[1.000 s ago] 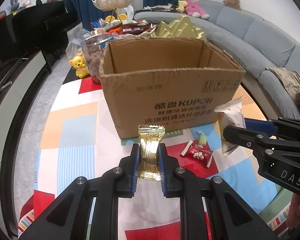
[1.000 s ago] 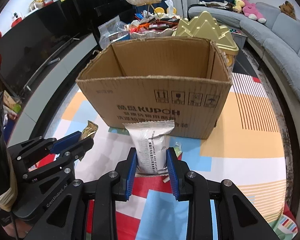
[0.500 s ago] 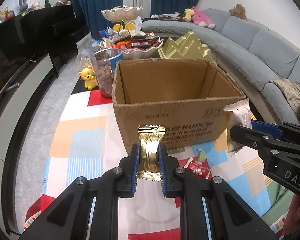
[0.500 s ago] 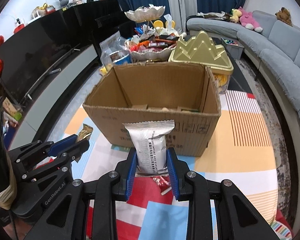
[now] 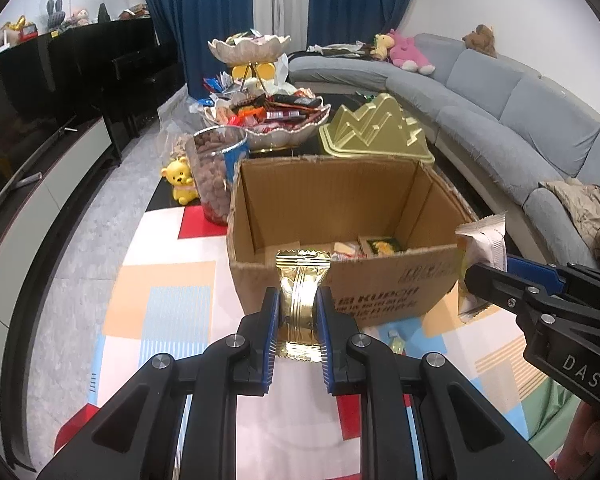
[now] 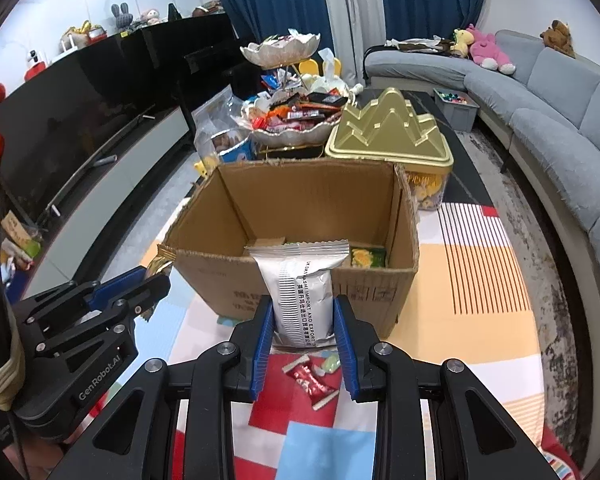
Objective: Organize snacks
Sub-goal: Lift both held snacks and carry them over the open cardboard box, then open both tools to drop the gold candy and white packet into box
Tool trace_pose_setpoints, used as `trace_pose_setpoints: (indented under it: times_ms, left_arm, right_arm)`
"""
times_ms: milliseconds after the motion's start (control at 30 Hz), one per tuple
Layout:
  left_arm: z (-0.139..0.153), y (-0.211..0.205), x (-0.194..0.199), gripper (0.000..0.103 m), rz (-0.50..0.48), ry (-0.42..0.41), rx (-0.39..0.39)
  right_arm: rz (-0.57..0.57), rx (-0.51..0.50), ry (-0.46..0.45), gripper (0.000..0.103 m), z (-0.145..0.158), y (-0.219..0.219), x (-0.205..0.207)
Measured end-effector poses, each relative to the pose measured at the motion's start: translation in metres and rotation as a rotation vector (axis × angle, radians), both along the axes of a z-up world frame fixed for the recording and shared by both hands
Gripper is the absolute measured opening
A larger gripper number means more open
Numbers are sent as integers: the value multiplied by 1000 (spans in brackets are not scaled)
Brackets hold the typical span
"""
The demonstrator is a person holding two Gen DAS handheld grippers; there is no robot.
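Your left gripper (image 5: 299, 316) is clamped on a gold-wrapped snack (image 5: 302, 293), and your right gripper (image 6: 302, 328) is pinched around a silver snack packet (image 6: 302, 295) printed with black text; both hang in front of the open cardboard box (image 6: 300, 280) on the colourful patchwork mat (image 6: 472, 312). The box already holds a few packets on its floor, among them a green-and-yellow one (image 6: 367, 258), though what lies in the near corners is hidden behind the front wall, so how full it is cannot really be told. Two loose sweets, a red wrapper (image 6: 311, 380) and a pale green one (image 6: 329, 364), lie on the mat just below your right gripper, outside the box. The risk from here sits at the front wall: both snacks look roughly level with its torn rim, and a packet's lower edge could catch on the cardboard and twist out of the pads if you push forward before clearing it. The silver packet is held low down and stands tall above the pads, so it may tip or slide. Your two grippers also sit close side by side, and letting go together could send one snack over the edge onto the mat.
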State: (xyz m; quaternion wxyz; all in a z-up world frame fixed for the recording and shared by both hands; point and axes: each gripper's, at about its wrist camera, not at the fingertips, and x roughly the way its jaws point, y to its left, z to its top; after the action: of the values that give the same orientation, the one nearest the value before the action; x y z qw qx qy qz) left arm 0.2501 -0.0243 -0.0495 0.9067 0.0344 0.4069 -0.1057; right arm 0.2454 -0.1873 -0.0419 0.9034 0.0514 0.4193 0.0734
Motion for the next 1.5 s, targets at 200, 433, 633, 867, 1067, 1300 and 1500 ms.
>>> trace_pose_setpoints:
  times_ms: [200,433,633,867,1067,1300,1500]
  left_arm:
    - [9,-5,10,19,-1,-26,-2]
    - [21,-10,27,19,-1,-53,-4]
    - [28,-13,42,19,-2,-72,-4]
    - [30,-16,55,19,-6,-81,1]
    - [26,-17,65,19,-3,-80,10]
    - [20,-19,78,19,3,-77,30]
    - [15,-17,88,20,9,-63,33]
  right_arm:
    - [-14,-5,-31,31,12,-3,8]
    - [-20,-14,-63,31,23,-4,18]
    - [-23,-20,-85,31,30,-5,27]
    - [-26,-30,-102,31,35,-8,39]
    - [-28,-40,-109,31,34,-8,48]
    - [-32,-51,-112,31,31,-8,62]
    - [-32,-61,-100,31,26,-9,75]
